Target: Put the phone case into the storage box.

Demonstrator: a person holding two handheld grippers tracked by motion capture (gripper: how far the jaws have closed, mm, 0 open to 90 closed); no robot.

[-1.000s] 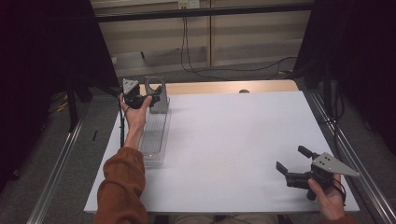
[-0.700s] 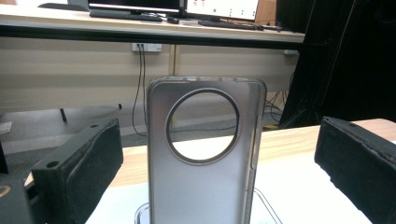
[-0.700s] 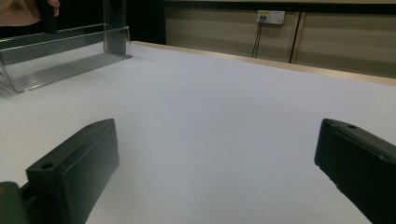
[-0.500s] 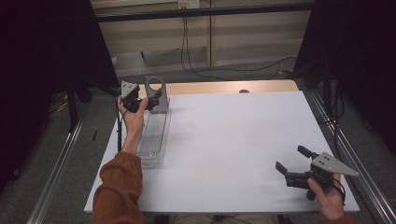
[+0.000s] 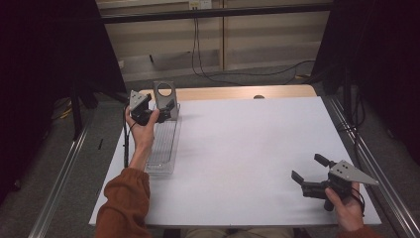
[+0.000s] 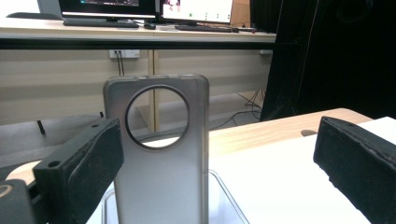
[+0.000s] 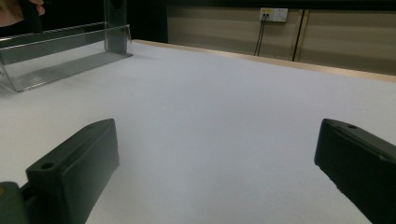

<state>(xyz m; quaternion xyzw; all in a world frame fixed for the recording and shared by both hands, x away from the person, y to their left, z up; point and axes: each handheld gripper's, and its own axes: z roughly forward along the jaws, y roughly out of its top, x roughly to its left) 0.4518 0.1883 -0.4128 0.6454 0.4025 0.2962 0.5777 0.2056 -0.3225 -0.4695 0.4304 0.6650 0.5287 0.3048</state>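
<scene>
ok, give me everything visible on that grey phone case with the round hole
The grey translucent phone case with the round camera hole stands upright at the far end of the clear plastic rack, at the white table's left far corner. It looks like soft matte plastic, with rounded corners and a dark ring around the hole. The left tool sits just before it, jaws open to either side; contact can't be told.

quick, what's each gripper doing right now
Left gripper: open, jaws either side of the upright phone case in the clear rack, not gripping it.
Right gripper: open, holding nothing.
</scene>
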